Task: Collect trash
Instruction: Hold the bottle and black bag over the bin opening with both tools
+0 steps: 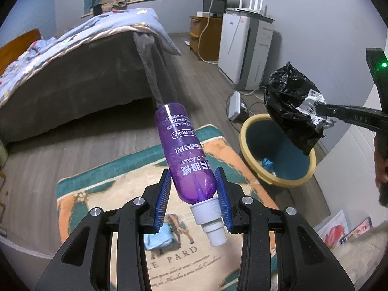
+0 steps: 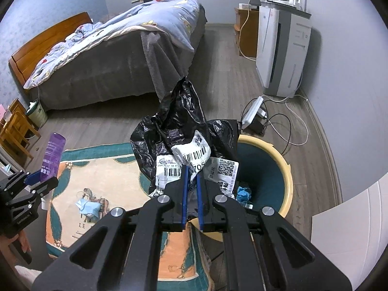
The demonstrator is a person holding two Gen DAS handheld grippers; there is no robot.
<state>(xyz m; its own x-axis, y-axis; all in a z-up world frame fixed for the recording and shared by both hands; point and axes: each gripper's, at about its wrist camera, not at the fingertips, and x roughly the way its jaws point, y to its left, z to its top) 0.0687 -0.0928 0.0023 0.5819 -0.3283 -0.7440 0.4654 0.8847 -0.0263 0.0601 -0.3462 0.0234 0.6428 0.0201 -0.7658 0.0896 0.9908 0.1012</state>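
Note:
My left gripper (image 1: 194, 173) is shut on a purple spray bottle (image 1: 184, 152), white cap toward the camera, held in the air over the rug. My right gripper (image 2: 192, 169) is shut on a crumpled black plastic mailer bag (image 2: 177, 126) by its white barcode labels. In the left wrist view that bag (image 1: 291, 104) hangs over the rim of a yellow bin with a teal inside (image 1: 254, 126), and the right gripper (image 1: 320, 109) reaches in from the right. The bin (image 2: 286, 169) lies just behind the bag in the right wrist view. The left gripper (image 2: 36, 181) with the bottle (image 2: 52, 155) shows at the left.
A patterned rug (image 1: 135, 169) covers the floor below, with a blue face mask (image 2: 88, 207) on it. A bed with a blue quilt (image 1: 80, 55) stands behind. A white air purifier (image 1: 242, 48), a power strip and cables (image 2: 252, 111) lie by the right wall. Blue scraps (image 2: 243, 192) sit inside the bin.

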